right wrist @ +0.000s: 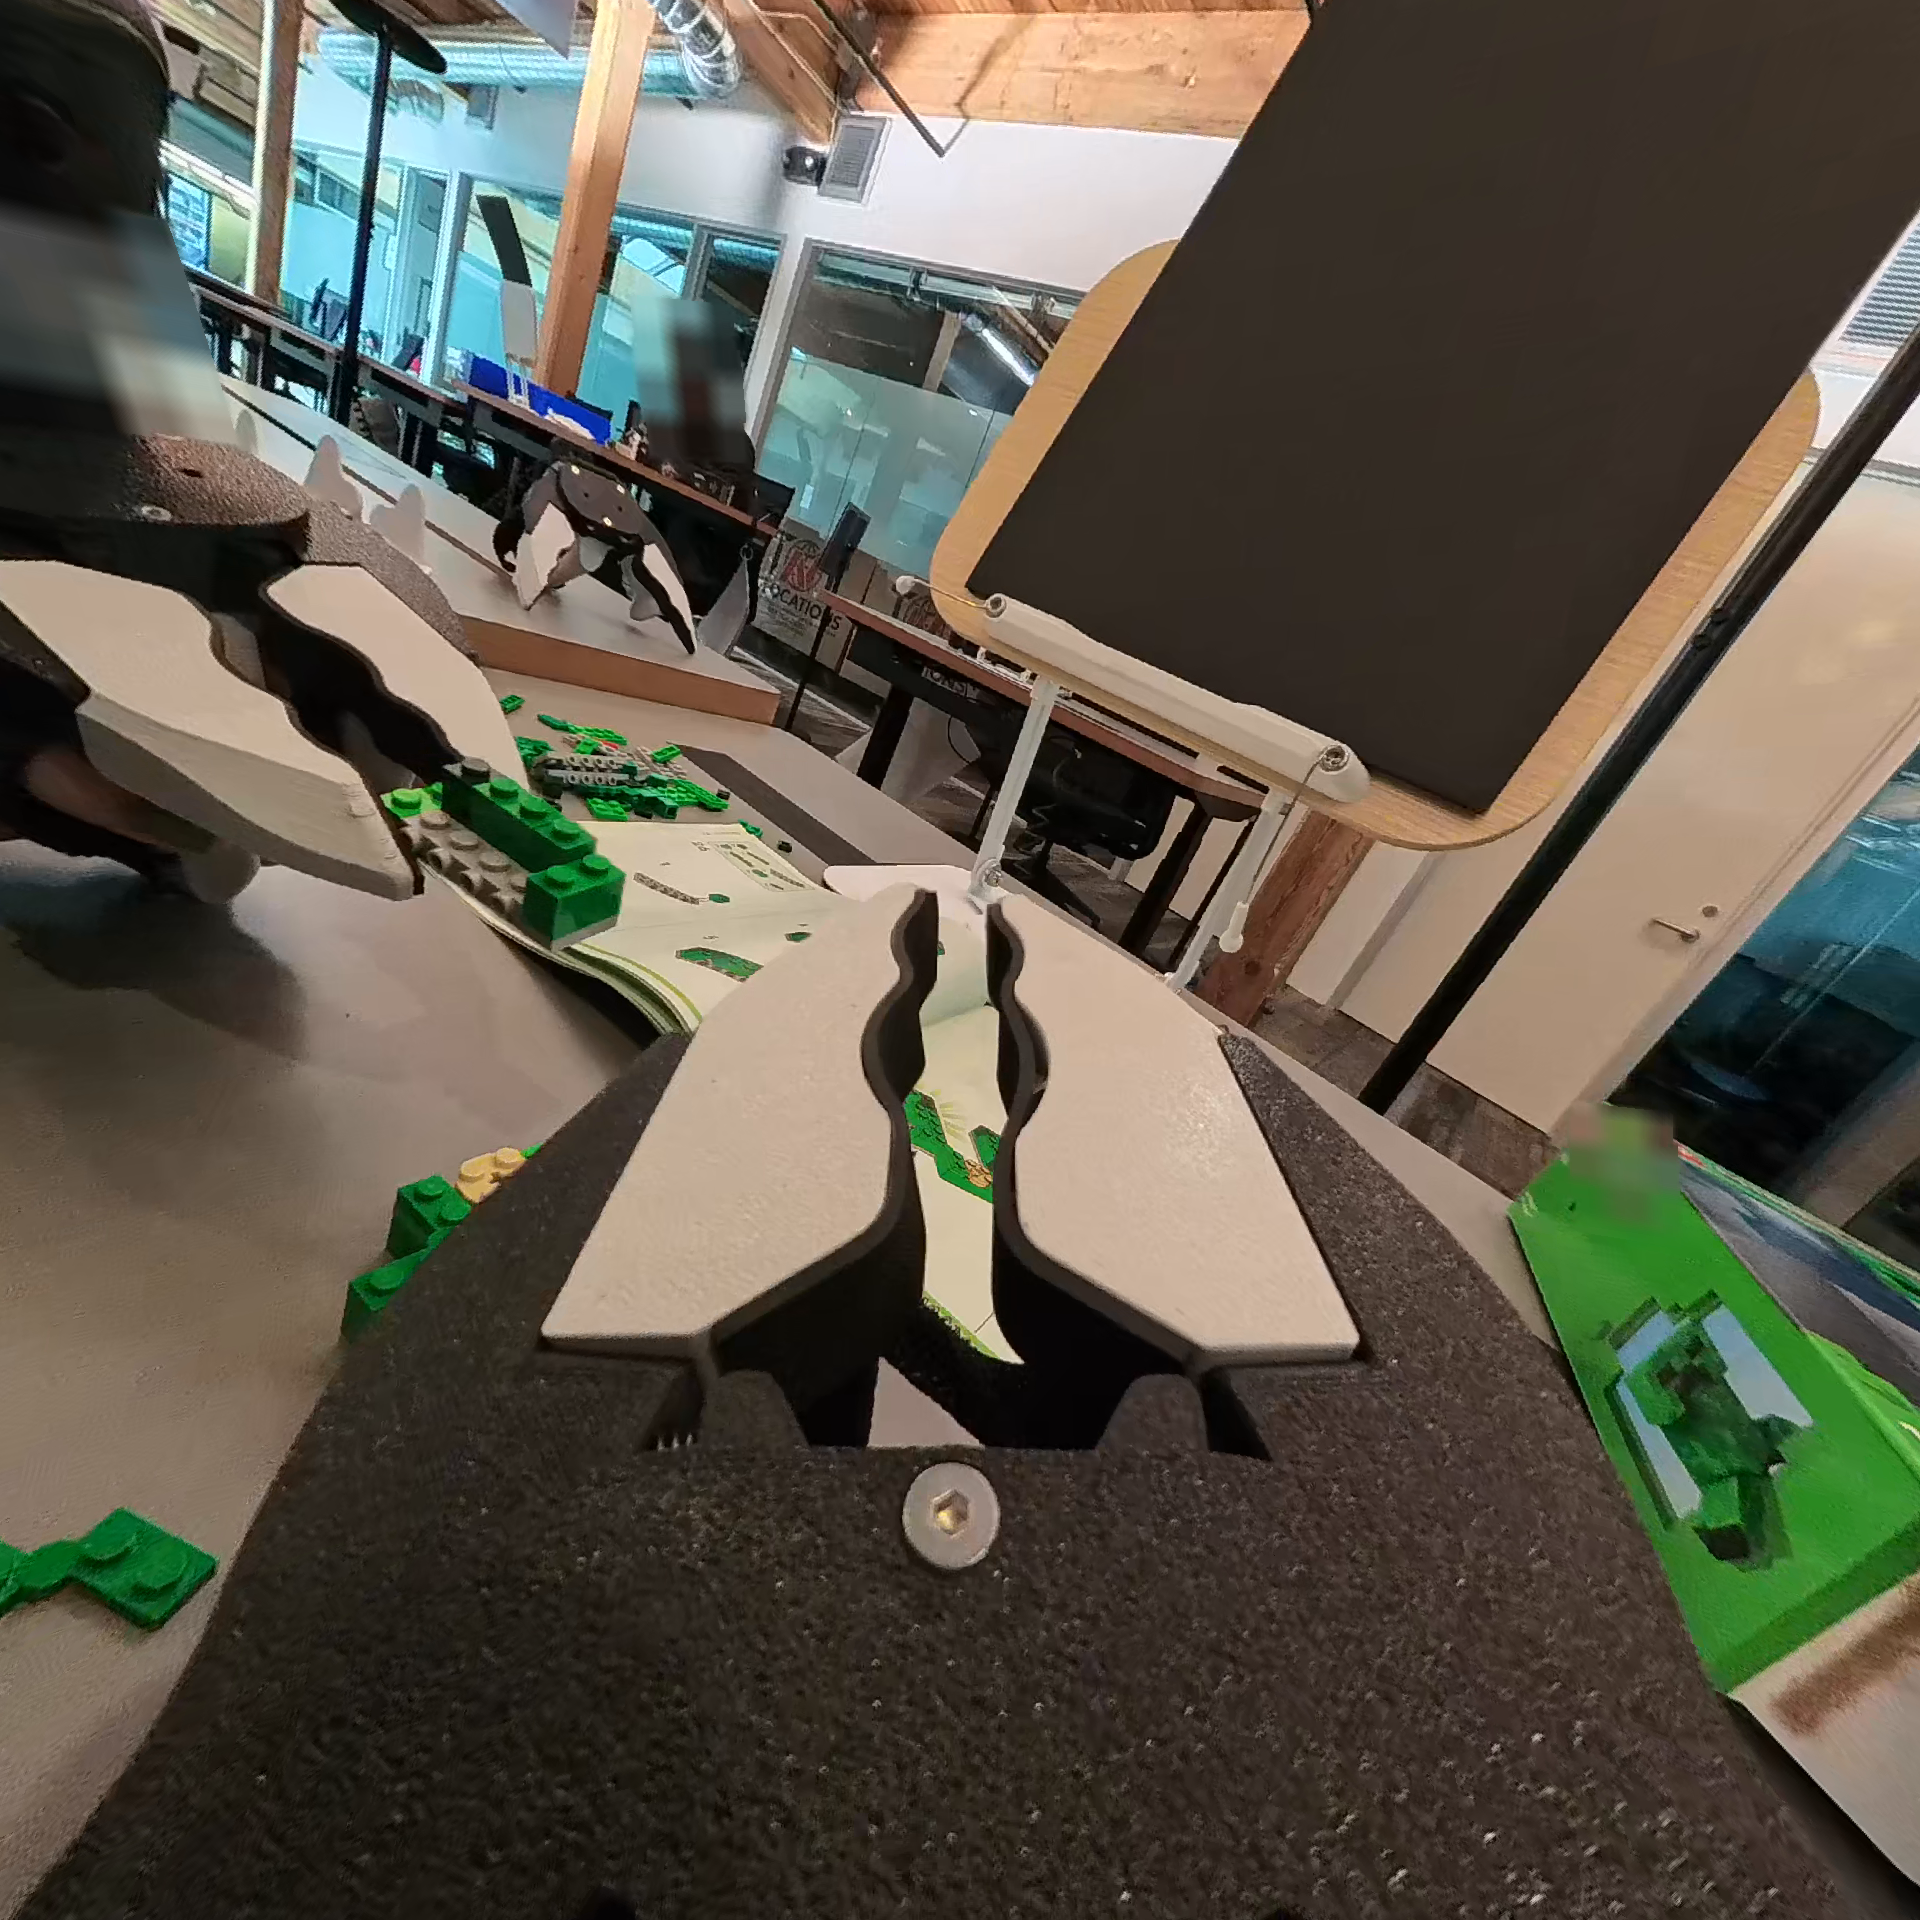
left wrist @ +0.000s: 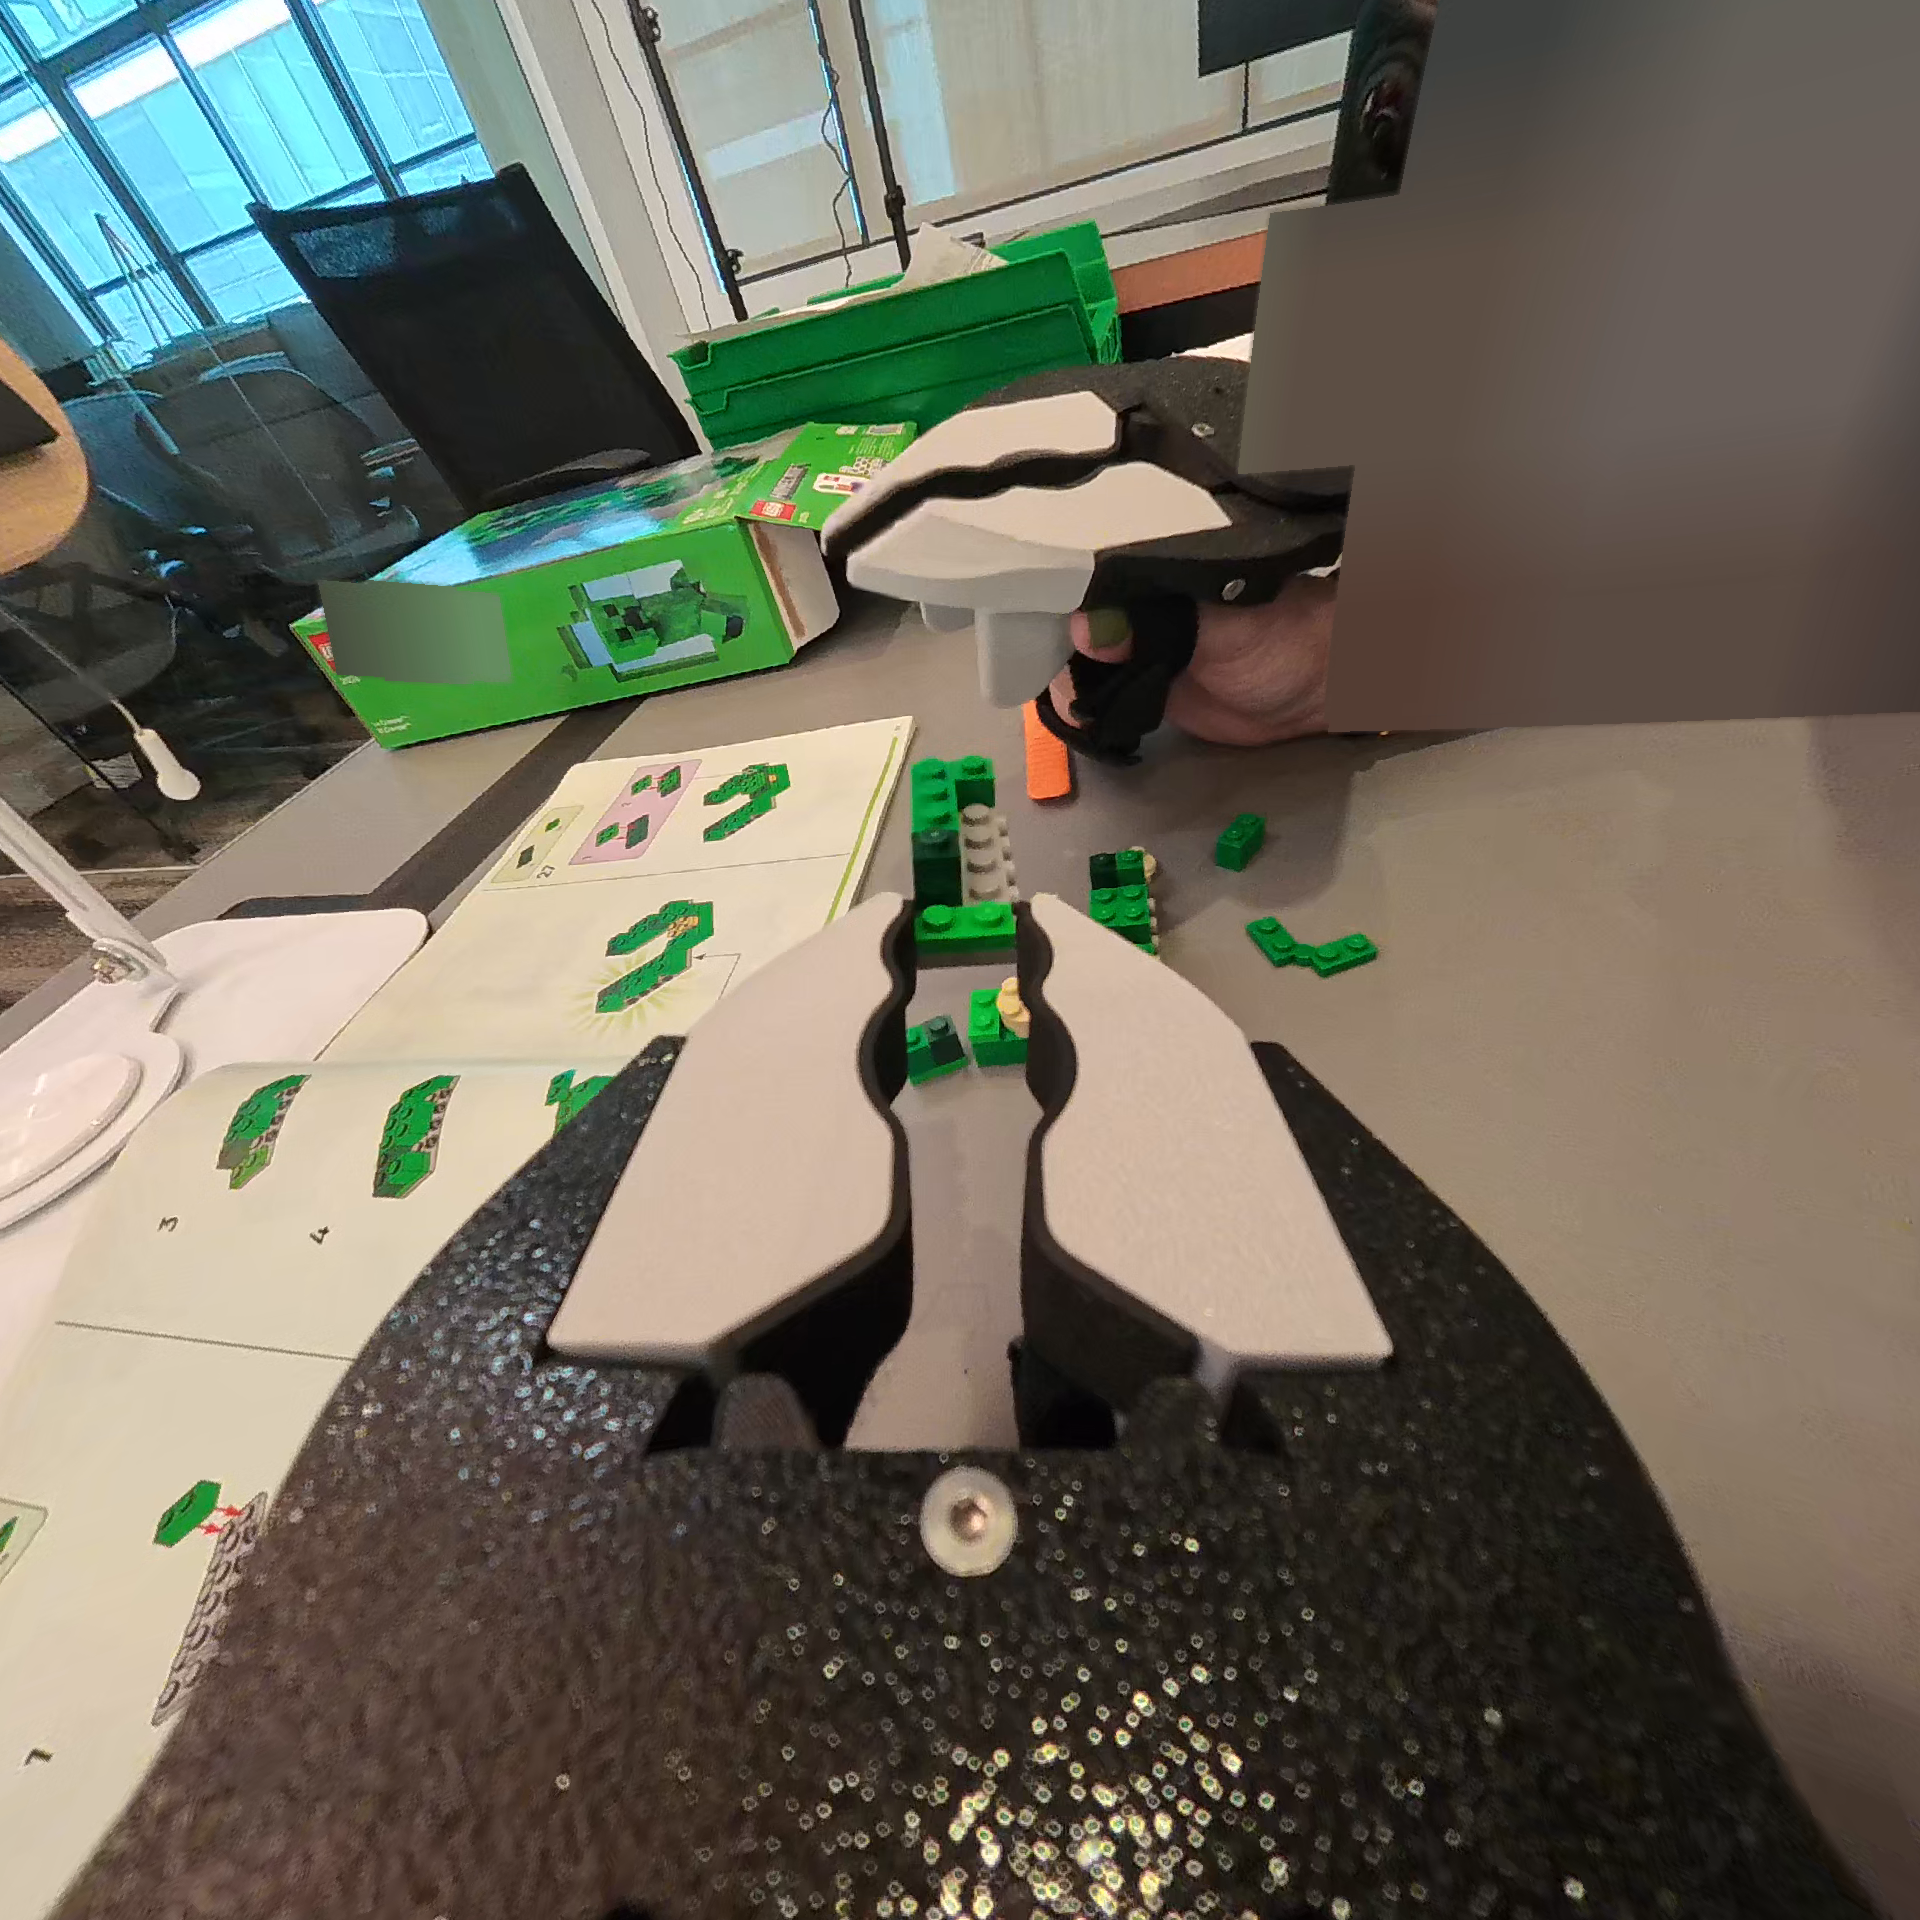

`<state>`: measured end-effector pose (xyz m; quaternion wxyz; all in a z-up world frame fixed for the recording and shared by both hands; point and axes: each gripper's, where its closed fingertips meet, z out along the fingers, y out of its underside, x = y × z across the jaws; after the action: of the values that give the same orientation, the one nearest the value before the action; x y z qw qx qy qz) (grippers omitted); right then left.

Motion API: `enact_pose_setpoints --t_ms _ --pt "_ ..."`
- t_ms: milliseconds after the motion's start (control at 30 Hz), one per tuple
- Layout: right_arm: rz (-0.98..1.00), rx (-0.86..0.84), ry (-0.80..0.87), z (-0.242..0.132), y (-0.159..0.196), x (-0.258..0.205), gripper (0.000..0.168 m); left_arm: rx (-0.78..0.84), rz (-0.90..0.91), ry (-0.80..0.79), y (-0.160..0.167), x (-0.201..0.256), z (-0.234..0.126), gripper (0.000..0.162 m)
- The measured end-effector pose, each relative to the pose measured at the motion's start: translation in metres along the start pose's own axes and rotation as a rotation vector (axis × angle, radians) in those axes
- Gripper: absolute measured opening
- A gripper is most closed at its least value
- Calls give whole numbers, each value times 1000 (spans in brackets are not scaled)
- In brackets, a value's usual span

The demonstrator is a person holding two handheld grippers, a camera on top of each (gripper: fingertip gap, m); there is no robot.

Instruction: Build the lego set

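A: Step in hand?

B: Mid-build, by the look of it. Left tool clamped on the build at its near end. Green brick between the tips, grey plate reaching out ahead. Seemingly raised off the surface, judging by the right view.

A: And the right tool?

B: Narrow, with nothing between the tips. Hanging ahead of the left tool and higher, aimed across the booklet.

A: Spare parts?

B: Loose bricks just right of the left tips, down on the surface. Green plate farther right. Booklet open to the left of that tool, box beyond it.

A: Next move?

B: Probably fetching a piece. Widening the right tool, lowering onto one loose brick, pinching it by the sides. Then pressing it down onto the build's studs while bracing with the left. Calls for square alignment and a firm left grip. Small parts, likely to tilt or slip.
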<state>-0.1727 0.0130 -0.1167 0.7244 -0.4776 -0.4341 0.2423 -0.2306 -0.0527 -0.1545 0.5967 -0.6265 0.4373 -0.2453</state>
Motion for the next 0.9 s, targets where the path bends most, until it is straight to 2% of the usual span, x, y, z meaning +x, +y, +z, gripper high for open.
enact_pose_setpoints --t_ms 567,733,800,900 --pt "-1 -11 -1 1 2 -1 7 -32 6 11 4 2 3 17" --pt "-22 -45 17 -12 0 2 11 26 32 -94 -4 -7 -1 17" --pt "-34 -91 -65 -25 -3 -8 10 59 49 -139 -9 -6 -4 17" --pt "-20 -269 -266 -54 11 -34 10 58 88 -111 -11 10 -1 17"
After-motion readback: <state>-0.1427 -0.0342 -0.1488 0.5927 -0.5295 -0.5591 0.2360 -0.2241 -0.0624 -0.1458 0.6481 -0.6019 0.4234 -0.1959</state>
